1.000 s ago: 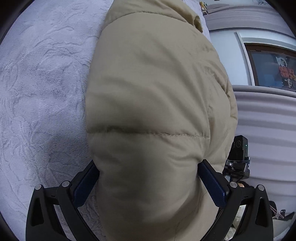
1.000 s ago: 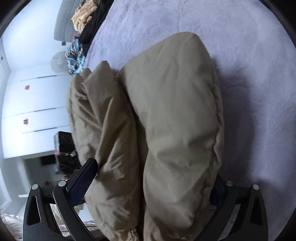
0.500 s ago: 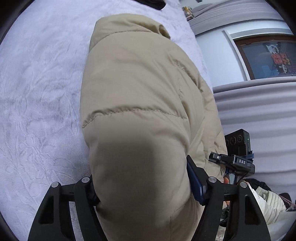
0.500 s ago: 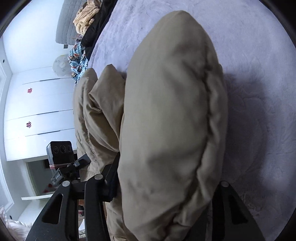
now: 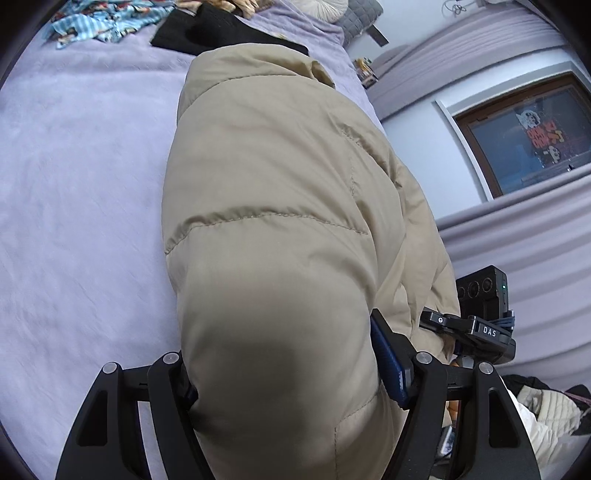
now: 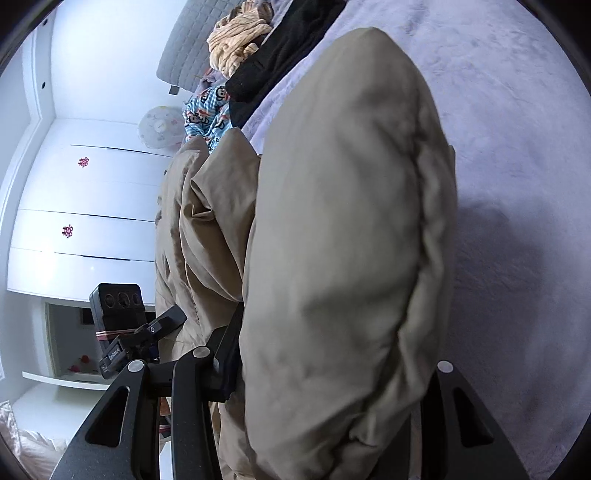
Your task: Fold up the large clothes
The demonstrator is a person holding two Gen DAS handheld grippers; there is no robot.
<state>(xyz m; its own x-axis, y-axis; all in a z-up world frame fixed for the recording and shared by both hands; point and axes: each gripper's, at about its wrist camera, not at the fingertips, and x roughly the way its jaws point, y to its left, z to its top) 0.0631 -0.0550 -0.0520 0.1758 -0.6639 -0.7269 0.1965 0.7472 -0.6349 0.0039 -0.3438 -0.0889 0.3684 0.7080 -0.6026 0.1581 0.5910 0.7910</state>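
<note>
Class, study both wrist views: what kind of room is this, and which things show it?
Most likely a bedroom: a lilac plush bedspread, a grey quilted pillow and white cupboard doors are in view.

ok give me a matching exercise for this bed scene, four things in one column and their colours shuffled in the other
Things:
1. puffer jacket
2. bedspread
3. garment lying beyond the jacket's collar
4. pad on the left gripper's finger

Colours:
A. black
B. blue
C. beige
D. lavender

Pairs: 1-C, 2-D, 3-A, 4-B
</note>
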